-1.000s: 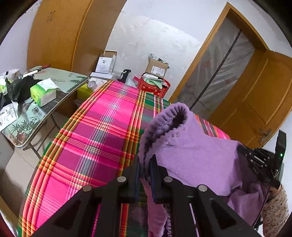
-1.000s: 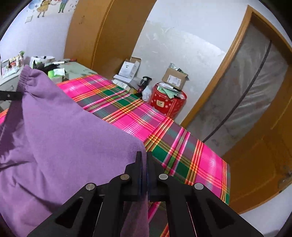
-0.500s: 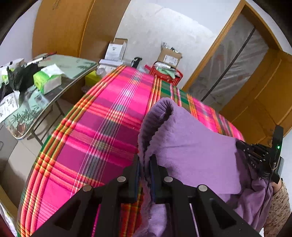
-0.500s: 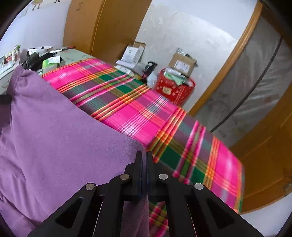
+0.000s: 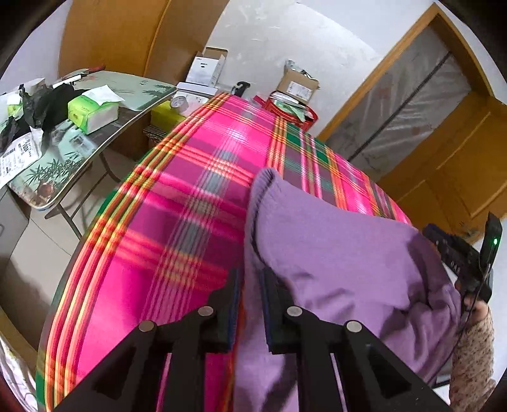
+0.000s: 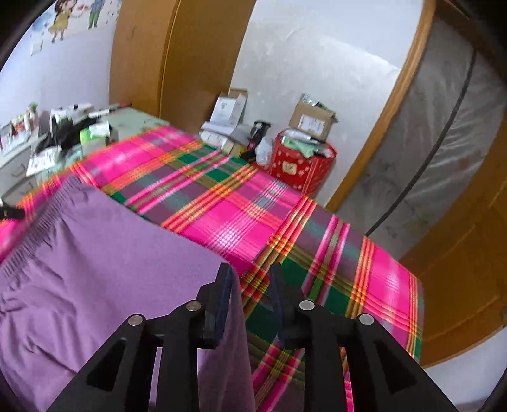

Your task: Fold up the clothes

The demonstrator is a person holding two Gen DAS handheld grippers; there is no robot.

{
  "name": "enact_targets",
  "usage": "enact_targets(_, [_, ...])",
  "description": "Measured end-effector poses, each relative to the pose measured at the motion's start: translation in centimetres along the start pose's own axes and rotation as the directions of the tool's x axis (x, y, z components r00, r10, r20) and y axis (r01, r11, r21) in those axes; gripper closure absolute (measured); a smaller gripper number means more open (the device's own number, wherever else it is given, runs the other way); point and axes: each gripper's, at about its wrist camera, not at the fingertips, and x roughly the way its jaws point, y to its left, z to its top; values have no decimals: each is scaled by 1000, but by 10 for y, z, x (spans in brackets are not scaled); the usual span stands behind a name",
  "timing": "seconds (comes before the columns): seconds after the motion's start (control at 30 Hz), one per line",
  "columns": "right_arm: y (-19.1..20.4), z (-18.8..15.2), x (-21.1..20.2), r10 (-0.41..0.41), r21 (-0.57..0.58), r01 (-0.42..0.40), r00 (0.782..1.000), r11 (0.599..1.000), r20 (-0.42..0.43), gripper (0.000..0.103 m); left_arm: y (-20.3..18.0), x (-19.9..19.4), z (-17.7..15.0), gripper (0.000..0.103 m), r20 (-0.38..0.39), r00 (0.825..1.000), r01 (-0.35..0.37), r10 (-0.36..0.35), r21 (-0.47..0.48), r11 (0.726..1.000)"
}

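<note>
Right wrist alone shows wall drawings (image 6: pixel 74 19) above purple garment (image 6: pixel 111 253).

The right gripper (image 6: pixel 248 279) is opening its jaws, a corner of the purple garment (image 6: pixel 104 263) hanging against the left finger. Underneath lies a pink plaid bedspread (image 6: pixel 240 218).

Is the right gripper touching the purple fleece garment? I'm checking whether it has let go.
Touching. In the right wrist view the right gripper is opening, but the purple fleece garment drapes against its left finger; plaid cloth shows through the gap.
</note>
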Motion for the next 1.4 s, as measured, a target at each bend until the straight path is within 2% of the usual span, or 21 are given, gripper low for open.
enact_targets(0.07, [-2,-1,-17,29,29,-29,999,999,15,71,-6,-10,-11,88,1,1000,12,-12,17,1000])
enact_targets(0.23, [2,-17,-64,56,66,-61,996,996,66,71,-16,-27,-36,88,-8,1000,23,-23,36,999])
enact_targets(0.37, [11,-41,-103,83,77,-92,990,993,117,70,-19,-35,-56,80,-29,999,40,-39,31,999])
enact_targets(0.53, [23,-83,-140,112,106,-128,983,986,148,70,-18,-48,-81,78,-12,998,65,-65,-3,998])
enact_targets(0.63, [31,-107,-154,116,115,-134,982,984,149,69,-21,-53,-97,78,-6,1000,10,-10,19,1000])
enact_targets(0.7, [37,-122,-163,114,113,-133,981,985,155,69,-24,-56,-106,78,-1,1000,7,-7,31,1000])
enact_targets(0.73, [38,-132,-166,117,131,-139,981,982,157,68,-25,-56,-111,78,-5,1000,18,-18,26,999])
enact_targets(0.83, [40,-159,-170,121,185,-148,982,972,147,58,-27,-55,-122,78,-26,995,97,-98,-21,995])
enact_targets(0.93, [37,-183,-167,127,252,-154,985,955,120,57,-32,-53,-132,78,-48,979,194,-197,-70,979])
enact_targets(1.0, [37,-200,-163,166,312,-194,980,930,114,57,-35,-50,-137,77,-60,968,236,-243,-107,966])
enact_targets(1.07, [39,-209,-161,216,350,-249,968,903,131,56,-40,-43,-139,74,-84,962,248,-258,-118,962])
enact_targets(1.2, [54,-214,-155,306,350,-341,940,873,154,53,-47,-28,-142,74,-113,956,254,-271,-146,956])
enact_targets(1.27, [67,-212,-151,320,312,-351,936,883,146,53,-51,-23,-140,74,-108,958,252,-267,-135,958])
enact_targets(1.4, [91,-205,-139,281,241,-297,955,924,100,54,-48,-6,-141,74,-125,959,225,-253,-200,954])
